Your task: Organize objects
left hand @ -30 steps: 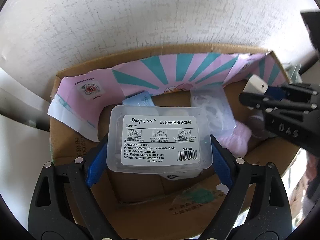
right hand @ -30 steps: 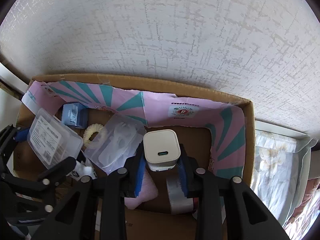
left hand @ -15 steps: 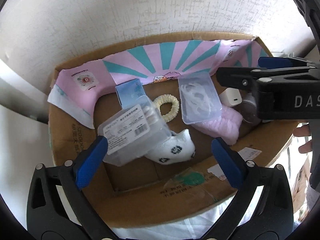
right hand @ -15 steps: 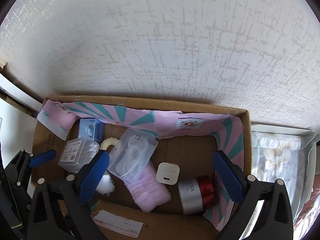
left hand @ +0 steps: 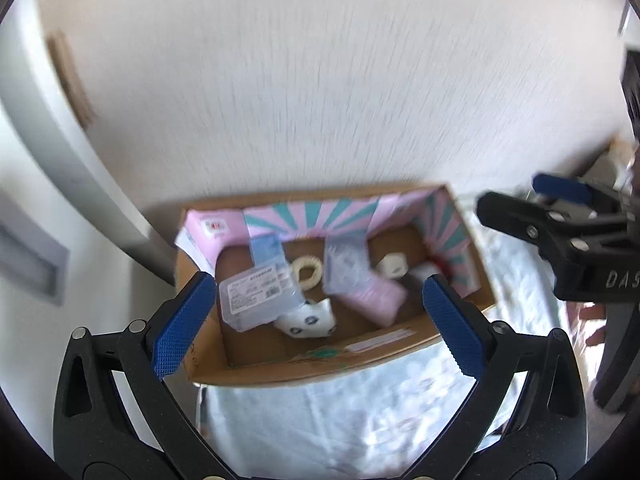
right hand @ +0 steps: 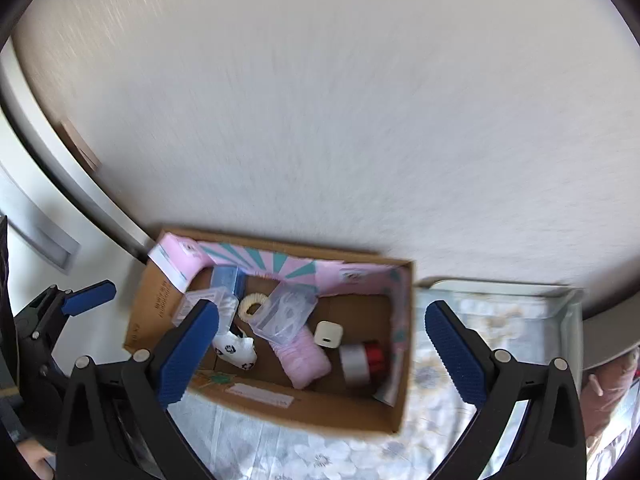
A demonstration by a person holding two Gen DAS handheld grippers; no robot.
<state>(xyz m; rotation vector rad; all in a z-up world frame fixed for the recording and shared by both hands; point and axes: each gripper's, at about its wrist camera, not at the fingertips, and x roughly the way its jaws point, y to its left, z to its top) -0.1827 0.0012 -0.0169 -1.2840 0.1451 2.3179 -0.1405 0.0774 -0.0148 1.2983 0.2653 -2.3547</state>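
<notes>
Both grippers, left gripper and right gripper, are held wide and empty above the cardboard box, nothing blocking. Released a second ago, the floss-pick box and white charger now lie inside, below them, on a floral sheet.

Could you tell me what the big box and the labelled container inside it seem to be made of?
The big box looks like plain matte corrugated cardboard: brown, with folded flaps. The labelled container appears to be clear, glossy rigid plastic, since its contents show through around the printed label.
</notes>
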